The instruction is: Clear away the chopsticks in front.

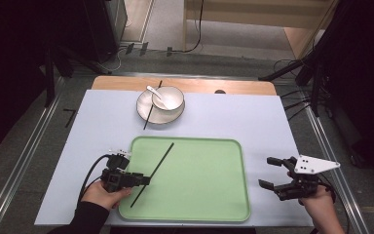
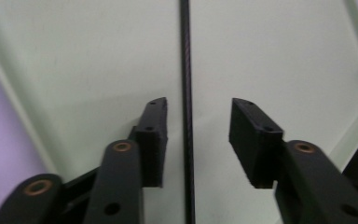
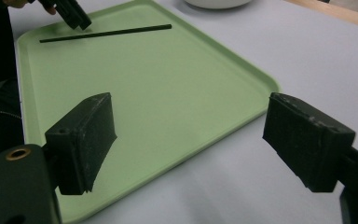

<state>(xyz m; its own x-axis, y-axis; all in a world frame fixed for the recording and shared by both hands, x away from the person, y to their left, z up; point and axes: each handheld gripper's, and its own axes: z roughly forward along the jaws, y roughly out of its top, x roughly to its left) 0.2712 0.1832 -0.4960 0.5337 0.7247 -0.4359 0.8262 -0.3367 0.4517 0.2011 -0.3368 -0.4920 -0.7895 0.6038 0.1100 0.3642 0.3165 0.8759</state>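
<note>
left gripper (image 2: 198, 140): jaws apart | black chopstick (image 2: 185, 70) between, untouched | lies on green tray (image 2: 284, 60)

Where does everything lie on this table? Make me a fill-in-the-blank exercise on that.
1. One black chopstick lies on the ____ tray.
2. A second chopstick leans across the white ____, which holds a spoon.
3. The left gripper has its jaws open, with the black ____ between them.
Missing words: green; bowl; chopstick.

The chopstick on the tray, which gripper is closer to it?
Left. The left gripper is right at the chopstick on the tray, jaws open either side of it. The right gripper sits open off the tray's right edge.
</note>
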